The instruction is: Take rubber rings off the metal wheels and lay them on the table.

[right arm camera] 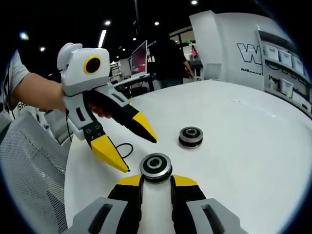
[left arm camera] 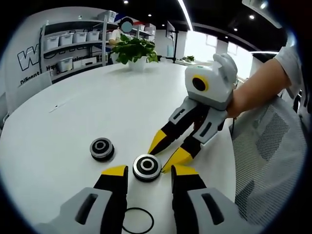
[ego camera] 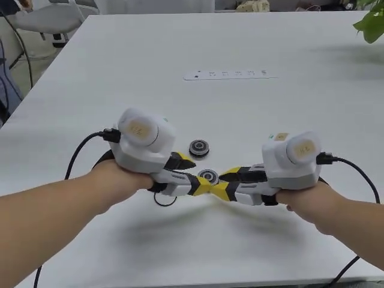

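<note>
Two metal wheels with black rubber rings lie on the white table [ego camera: 270, 96]. The near wheel [ego camera: 208, 176] [left arm camera: 146, 167] [right arm camera: 155, 167] sits where both grippers meet. My left gripper [ego camera: 195, 173] [left arm camera: 148, 171] [right arm camera: 138, 153] is open, its yellow tips either side of that wheel. My right gripper [ego camera: 219, 182] [right arm camera: 157, 181] [left arm camera: 160, 157] comes from the opposite side, open, its tips right at the wheel's rim. The second wheel [ego camera: 198, 148] [left arm camera: 102, 148] [right arm camera: 190, 136] lies a little farther away. A loose black rubber ring [ego camera: 165, 201] [left arm camera: 138, 220] lies flat under my left gripper.
A white power strip [ego camera: 231, 74] lies mid-table, far from the work. A potted plant [ego camera: 372, 24] [left arm camera: 134, 48] stands at the far right corner. Black cables [ego camera: 81, 153] trail from both grippers toward the near edge. A chair [ego camera: 42, 18] stands beyond the far left corner.
</note>
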Demonstrator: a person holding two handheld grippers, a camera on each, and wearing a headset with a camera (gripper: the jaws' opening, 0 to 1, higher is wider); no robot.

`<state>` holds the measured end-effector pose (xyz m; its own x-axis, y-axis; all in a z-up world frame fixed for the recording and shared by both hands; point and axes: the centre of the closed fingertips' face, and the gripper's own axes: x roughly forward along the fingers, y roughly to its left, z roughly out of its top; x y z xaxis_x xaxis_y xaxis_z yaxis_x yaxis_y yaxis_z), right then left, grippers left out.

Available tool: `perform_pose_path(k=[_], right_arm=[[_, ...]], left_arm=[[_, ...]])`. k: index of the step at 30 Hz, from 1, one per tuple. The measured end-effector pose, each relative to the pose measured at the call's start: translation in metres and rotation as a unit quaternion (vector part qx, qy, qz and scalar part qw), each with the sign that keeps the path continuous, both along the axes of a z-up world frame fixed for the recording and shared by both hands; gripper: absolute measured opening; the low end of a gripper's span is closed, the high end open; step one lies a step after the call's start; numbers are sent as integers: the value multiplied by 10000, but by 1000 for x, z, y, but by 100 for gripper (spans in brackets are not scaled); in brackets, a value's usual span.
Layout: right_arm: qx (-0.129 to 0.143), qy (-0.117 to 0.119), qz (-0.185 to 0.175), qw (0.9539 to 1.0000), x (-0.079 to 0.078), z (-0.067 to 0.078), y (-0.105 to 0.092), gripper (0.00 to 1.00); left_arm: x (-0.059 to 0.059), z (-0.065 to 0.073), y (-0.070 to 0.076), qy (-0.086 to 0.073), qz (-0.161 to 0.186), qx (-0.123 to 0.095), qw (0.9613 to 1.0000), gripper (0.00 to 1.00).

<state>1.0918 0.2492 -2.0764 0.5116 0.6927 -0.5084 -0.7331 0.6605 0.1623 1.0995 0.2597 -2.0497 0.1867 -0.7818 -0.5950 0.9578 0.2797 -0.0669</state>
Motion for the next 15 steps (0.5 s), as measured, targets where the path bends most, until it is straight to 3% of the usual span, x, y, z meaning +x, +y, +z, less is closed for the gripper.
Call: perform_pose_path(k=[15], right_arm=[[10, 22, 6, 10000, 0, -2, 0, 17]], left_arm=[[0, -9, -9, 4, -83, 133, 9999, 20]])
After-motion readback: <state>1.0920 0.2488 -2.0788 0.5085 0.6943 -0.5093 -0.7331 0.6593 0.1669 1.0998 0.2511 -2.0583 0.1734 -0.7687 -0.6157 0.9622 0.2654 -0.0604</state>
